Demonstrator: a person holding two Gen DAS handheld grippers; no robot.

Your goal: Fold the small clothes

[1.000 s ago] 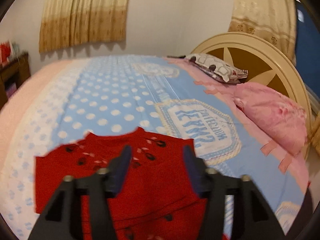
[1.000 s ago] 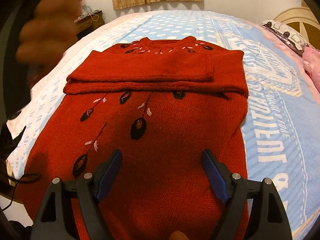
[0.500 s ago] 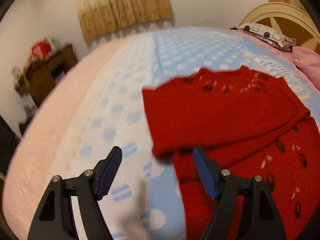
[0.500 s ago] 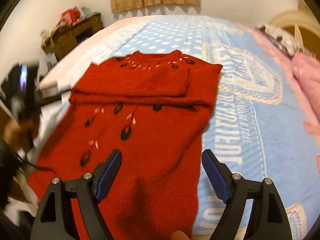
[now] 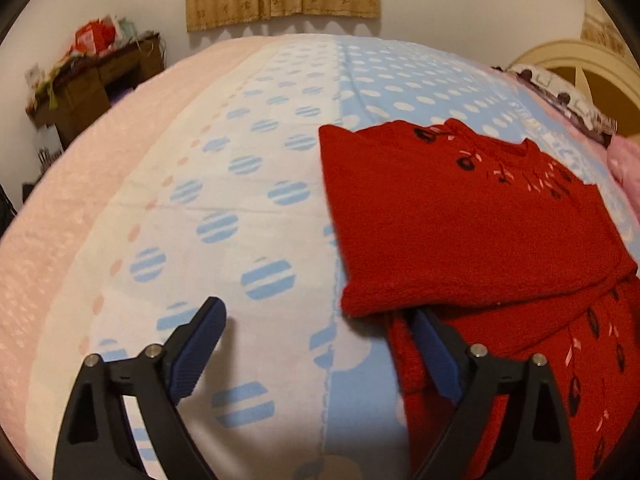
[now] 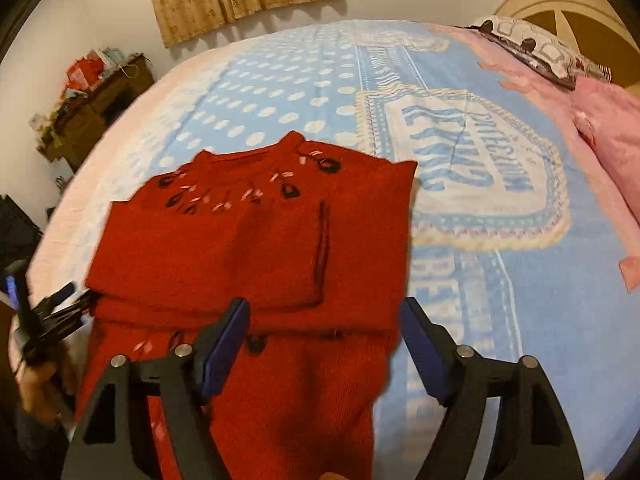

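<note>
A red knitted sweater [image 5: 460, 220] with dark and pink leaf stitching lies flat on the bed, both sleeves folded across the chest. My left gripper [image 5: 318, 316] hangs low at the sweater's left edge, its jaws opening wide. Only bedsheet lies between them, and the right fingertip sits at the corner of the folded sleeve. In the right wrist view the sweater [image 6: 240, 248] fills the middle. My right gripper [image 6: 322, 308] hovers over its right side below the folded sleeves, jaws closing with nothing pressed between them. The left gripper [image 6: 44, 312] shows at the far left, held by a hand [image 6: 36, 384].
The bed carries a blue sheet [image 5: 260, 168] with white dots and a printed badge [image 6: 480, 168]. Pink pillows [image 6: 608, 132] and a patterned one lie by the round headboard [image 5: 600, 76]. A cluttered wooden desk [image 5: 92, 80] stands at the far left wall.
My left gripper swung from over the sweater's chest down to its left edge, and its jaws spread wider. My right gripper shifted toward the sweater's right side, its jaws slightly narrower.
</note>
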